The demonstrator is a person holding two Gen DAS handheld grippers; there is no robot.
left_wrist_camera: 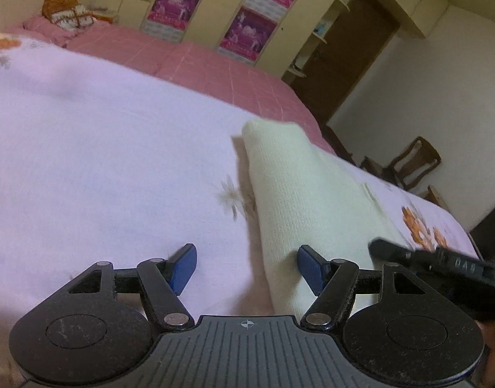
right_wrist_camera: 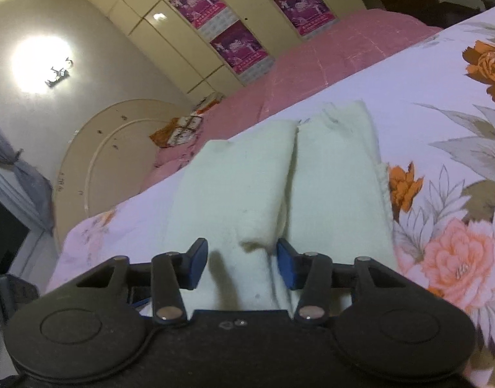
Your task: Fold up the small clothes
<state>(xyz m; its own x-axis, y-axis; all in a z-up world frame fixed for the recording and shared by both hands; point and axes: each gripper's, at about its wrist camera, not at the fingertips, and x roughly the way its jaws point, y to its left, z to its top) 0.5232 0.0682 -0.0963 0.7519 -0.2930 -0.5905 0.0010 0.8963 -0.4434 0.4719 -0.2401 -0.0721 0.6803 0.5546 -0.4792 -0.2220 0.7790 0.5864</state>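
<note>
Fingers (left_wrist_camera: 182,266) of our left gripper (left_wrist_camera: 246,266) and right gripper (right_wrist_camera: 242,263) spread, holding nothing; we judge the cream garment (right_wrist_camera: 280,177), on the floral sheet (right_wrist_camera: 441,97), partly folded, sides in, lengthwise fold left

Left gripper (left_wrist_camera: 246,266): black linkage arms, silver pivot screws, blue finger pads (left_wrist_camera: 182,268), a ribbed grey housing marked with a small crosshair.
Right gripper (right_wrist_camera: 242,263): black round discs, silver screws, blue pads (right_wrist_camera: 285,263), a thin black cable.
</note>
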